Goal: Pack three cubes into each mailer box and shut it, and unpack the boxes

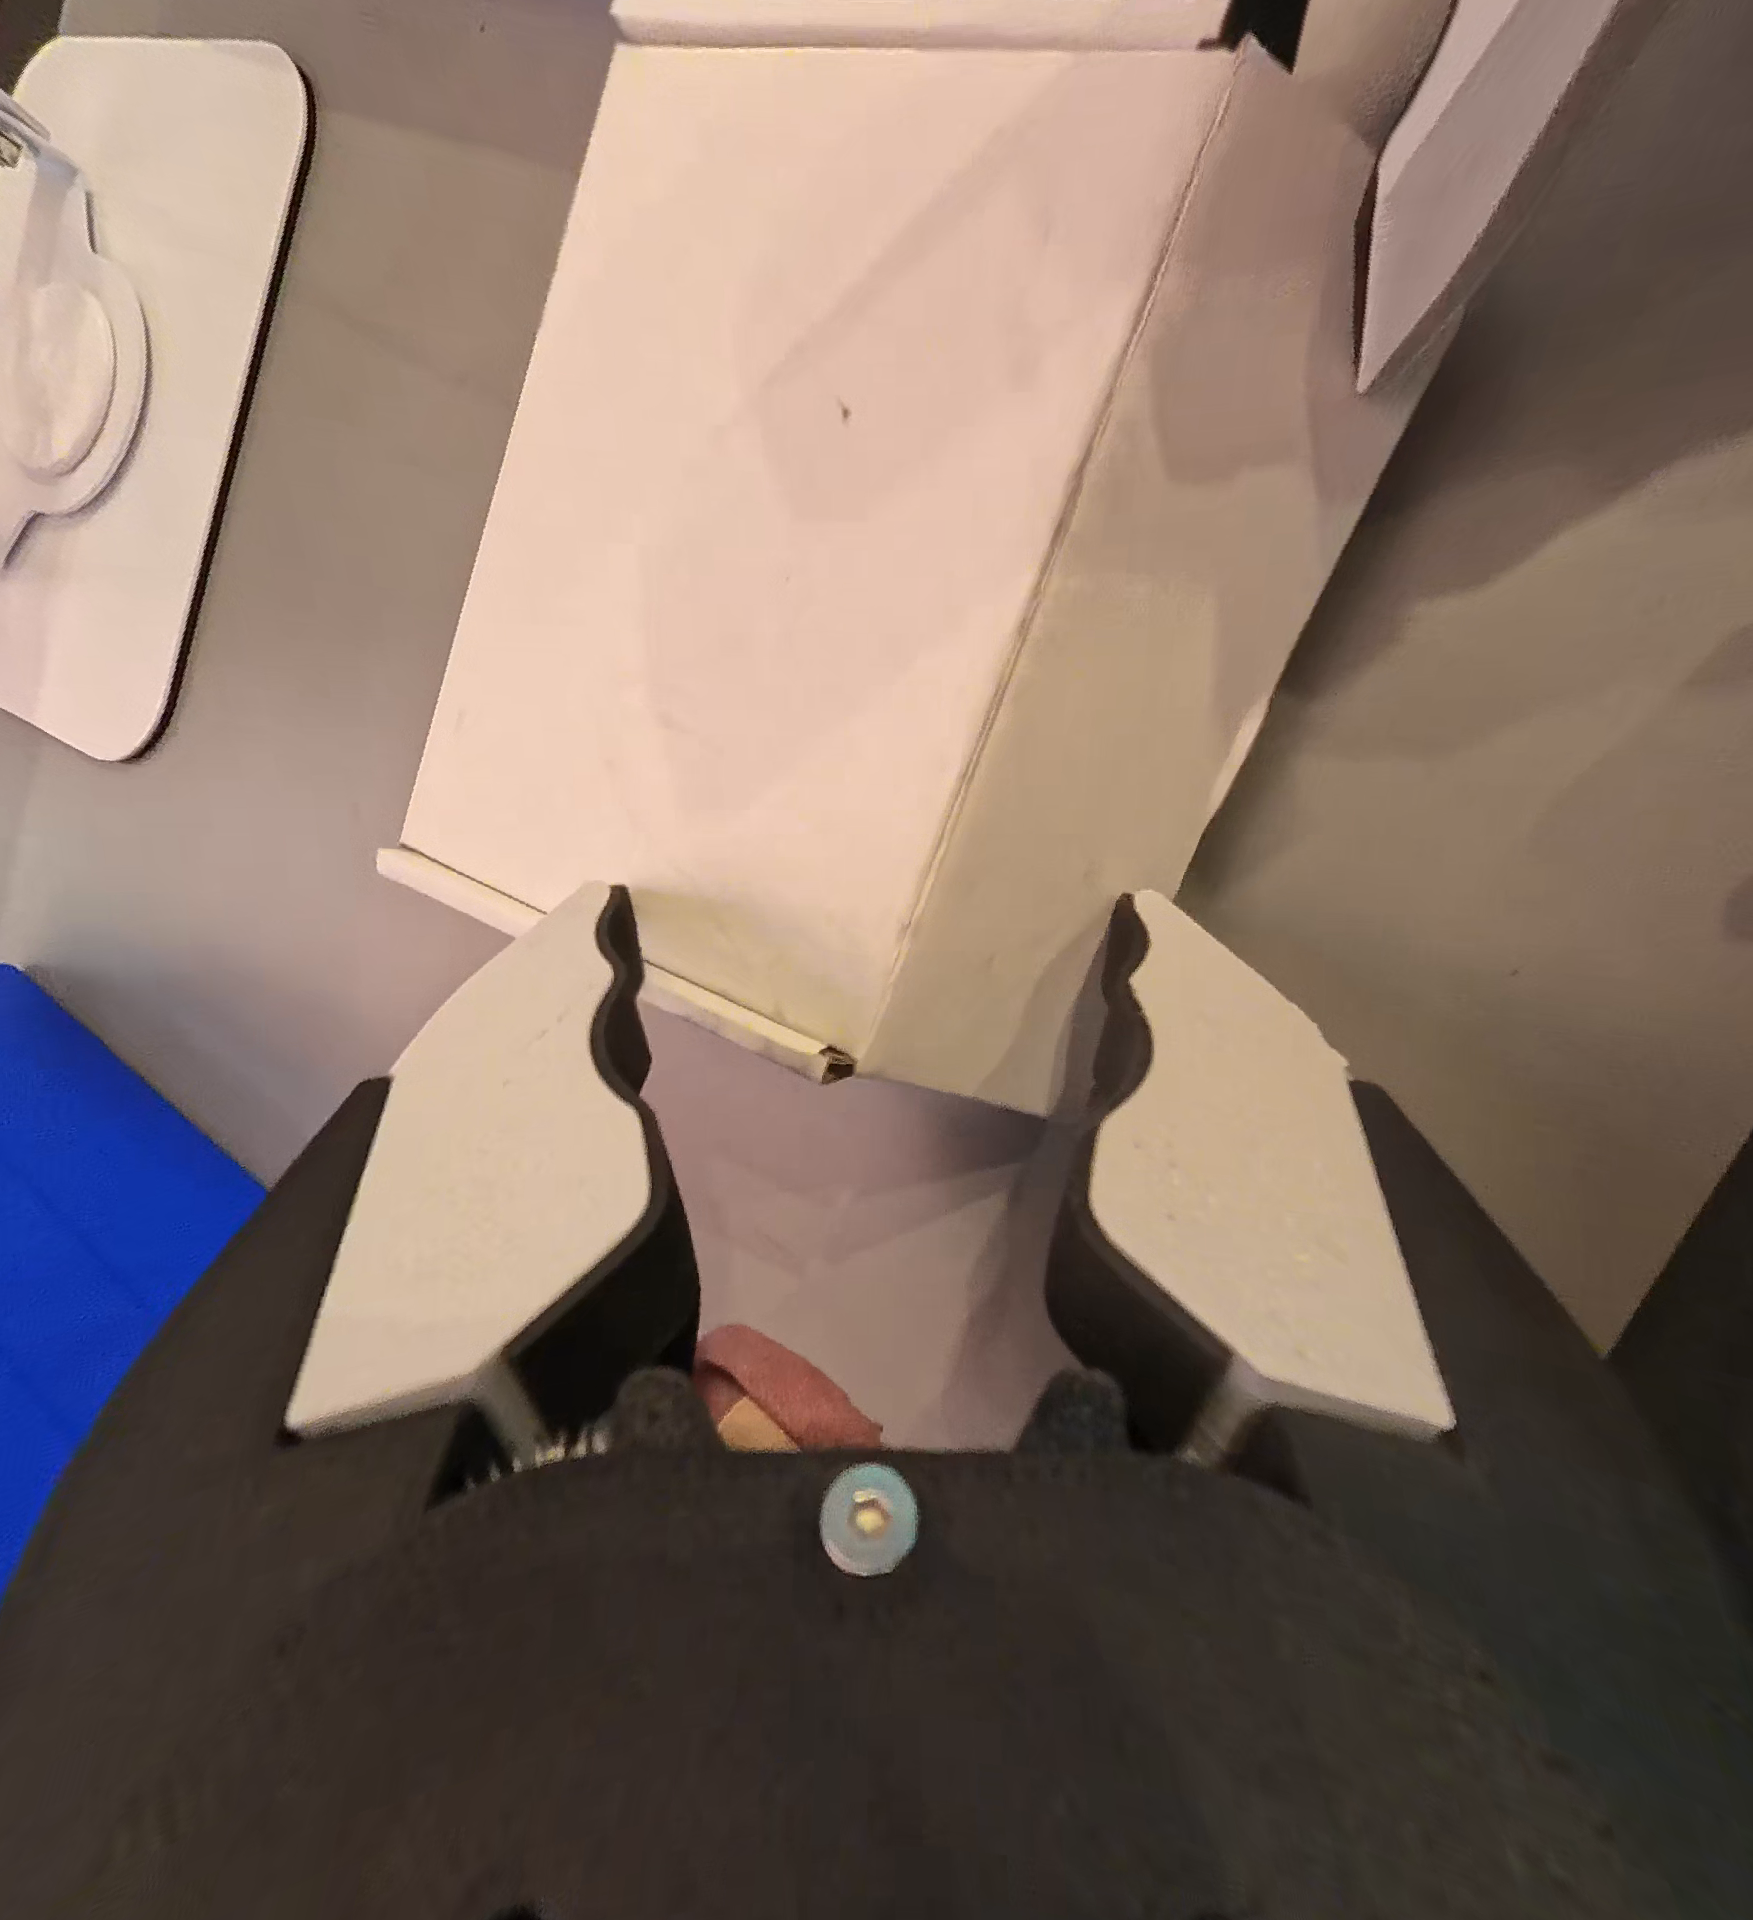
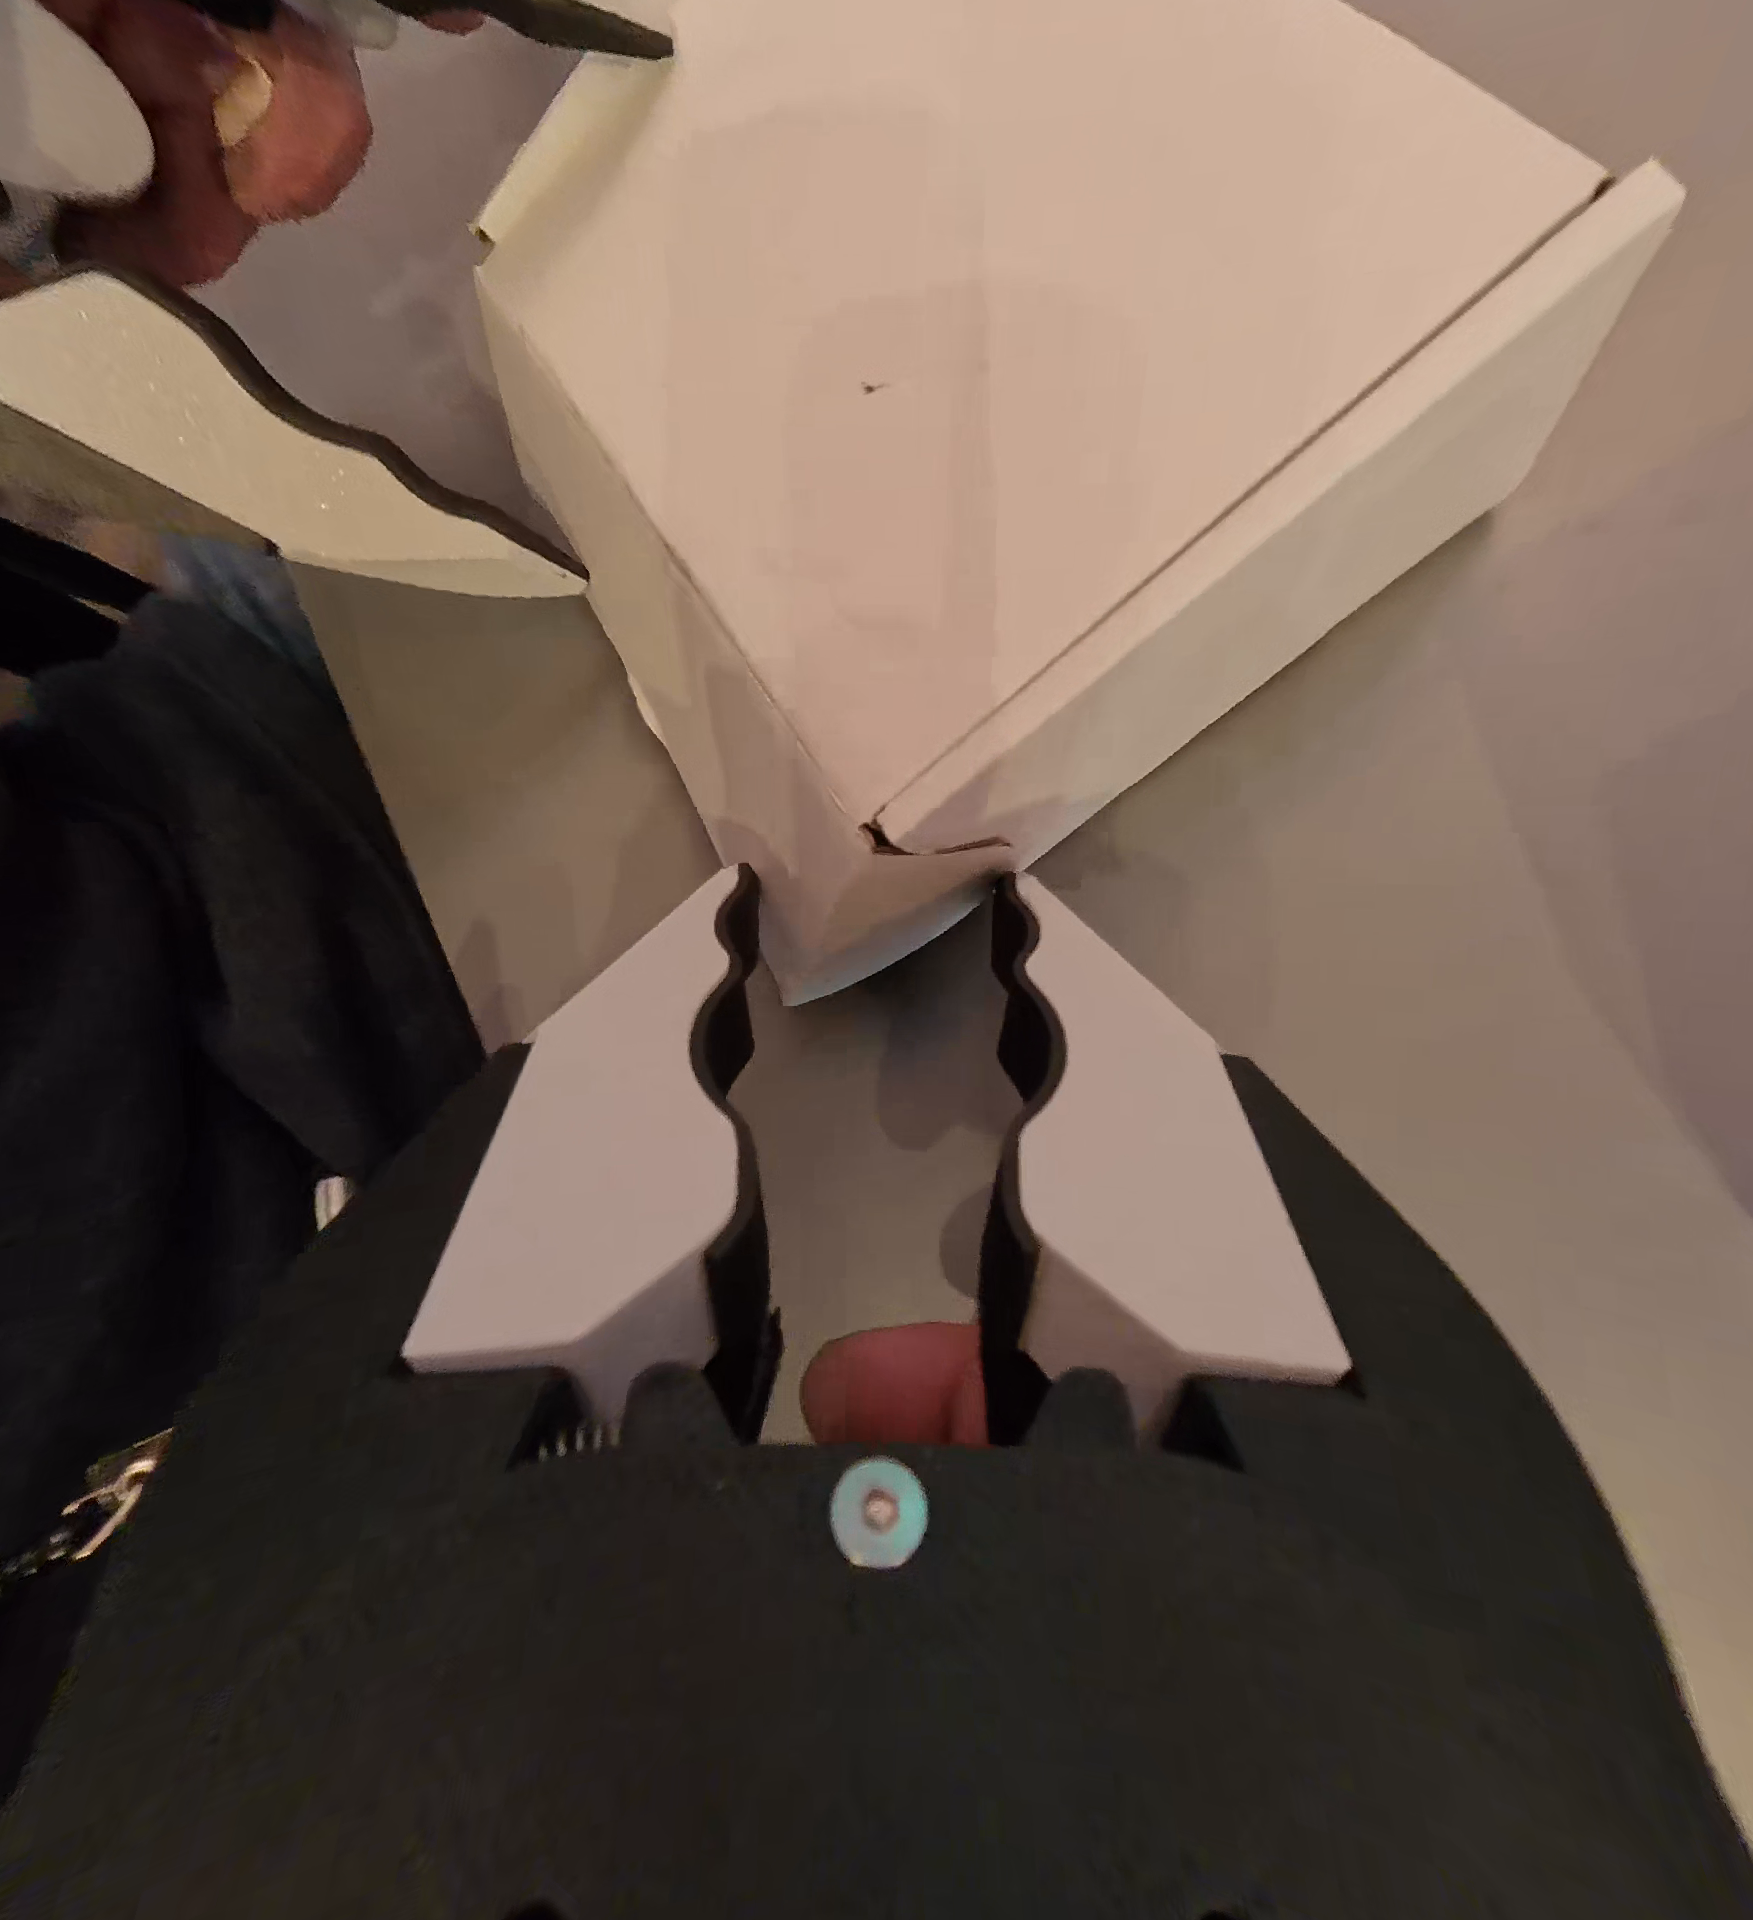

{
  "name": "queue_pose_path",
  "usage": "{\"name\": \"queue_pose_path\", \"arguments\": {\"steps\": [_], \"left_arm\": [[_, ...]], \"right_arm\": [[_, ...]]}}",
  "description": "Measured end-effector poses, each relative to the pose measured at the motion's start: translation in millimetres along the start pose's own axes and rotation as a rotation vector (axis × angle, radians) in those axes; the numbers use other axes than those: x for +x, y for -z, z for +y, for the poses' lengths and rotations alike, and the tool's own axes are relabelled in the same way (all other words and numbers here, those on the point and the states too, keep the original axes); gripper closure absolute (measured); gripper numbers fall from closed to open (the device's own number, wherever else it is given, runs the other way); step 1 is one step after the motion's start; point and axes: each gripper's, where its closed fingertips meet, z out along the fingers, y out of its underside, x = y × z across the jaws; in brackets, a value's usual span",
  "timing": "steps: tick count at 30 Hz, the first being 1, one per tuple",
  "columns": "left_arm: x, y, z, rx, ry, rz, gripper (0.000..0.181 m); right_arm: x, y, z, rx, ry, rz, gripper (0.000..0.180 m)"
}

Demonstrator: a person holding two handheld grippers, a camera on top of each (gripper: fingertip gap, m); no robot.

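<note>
A closed white mailer box lies on the pale table. My left gripper is open, and the box's near corner sits between its fingertips without being clamped. In the right wrist view the same box fills the upper middle. My right gripper is narrowed onto the box's near corner, with both fingertips touching it. The left gripper's lower finger shows at the box's left corner, held by a hand. No cubes are in view.
A blue object lies at the left edge. A white board with a round raised part lies at the upper left. A second white box is at the upper right. Dark clothing fills the left of the right wrist view.
</note>
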Motion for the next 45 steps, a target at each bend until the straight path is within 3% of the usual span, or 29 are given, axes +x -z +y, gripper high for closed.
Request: {"name": "queue_pose_path", "arguments": {"steps": [8, 12, 16, 21, 45], "left_arm": [[-1, 2, -3, -0.058, -0.055, 0.043, 0.095], [-8, 16, -44, 0.042, -0.154, 0.092, 0.102], [-6, -8, -52, 0.015, -0.285, 0.199, 0.097], [3, -21, -49, 0.060, -0.181, 0.323, 0.095], [10, -23, -47, 0.067, -0.229, 0.331, 0.081]], "right_arm": [[-6, 0, 5, 0.014, -0.060, -0.032, 0.139], [-4, 0, 3, 0.014, -0.043, -0.014, 0.138], [-5, -2, 2, 0.019, -0.039, -0.018, 0.138], [-6, -1, 1, 0.044, -0.090, -0.048, 0.139], [-23, -5, 5, 0.052, -0.120, -0.105, 0.142]]}}
